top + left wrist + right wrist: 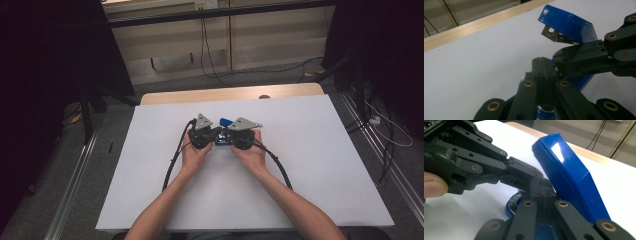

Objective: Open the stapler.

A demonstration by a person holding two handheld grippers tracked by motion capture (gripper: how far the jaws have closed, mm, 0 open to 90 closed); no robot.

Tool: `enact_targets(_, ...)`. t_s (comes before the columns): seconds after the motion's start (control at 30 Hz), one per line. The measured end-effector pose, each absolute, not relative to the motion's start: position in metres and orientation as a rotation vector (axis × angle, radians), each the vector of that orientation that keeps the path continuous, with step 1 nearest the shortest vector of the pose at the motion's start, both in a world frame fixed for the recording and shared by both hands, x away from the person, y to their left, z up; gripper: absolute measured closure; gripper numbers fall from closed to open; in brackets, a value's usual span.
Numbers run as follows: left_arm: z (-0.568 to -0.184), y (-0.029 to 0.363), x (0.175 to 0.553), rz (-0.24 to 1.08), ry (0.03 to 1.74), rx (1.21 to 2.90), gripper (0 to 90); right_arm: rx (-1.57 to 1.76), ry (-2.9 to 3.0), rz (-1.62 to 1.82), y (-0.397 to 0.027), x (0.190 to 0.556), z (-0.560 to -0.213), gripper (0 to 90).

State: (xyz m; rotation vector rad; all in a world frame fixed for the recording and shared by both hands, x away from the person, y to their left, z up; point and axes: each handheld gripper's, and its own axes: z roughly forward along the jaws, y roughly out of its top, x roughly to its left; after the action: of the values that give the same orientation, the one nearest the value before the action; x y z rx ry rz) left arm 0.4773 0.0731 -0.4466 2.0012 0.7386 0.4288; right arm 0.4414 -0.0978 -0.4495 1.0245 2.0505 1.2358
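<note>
I'm pinching the stiff, glossy, slippery blue stapler [571, 25] with 2 clenched grippers, left gripper [541, 60] and right gripper [541, 183], gripping its base.

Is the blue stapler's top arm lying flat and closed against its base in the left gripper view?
No: the blue stapler has its top arm swung up, its metal magazine exposed above the white table.

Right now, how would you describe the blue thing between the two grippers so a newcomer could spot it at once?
On the white table, look just beyond the person's hands, where the left gripper and right gripper meet. The blue stapler sits there, its glossy top arm hinged up: the only blue thing among black jaws.
</note>
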Motion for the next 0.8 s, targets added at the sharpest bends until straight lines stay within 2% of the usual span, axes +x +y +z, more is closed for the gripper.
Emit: enact_targets(0.8, -0.4508, 0.0729, 0.4779, 0.421, 0.751, 2.013, 90.0, 1.05, 2.019, 1.253, -0.0973, 0.4417, -0.4502, 90.0)
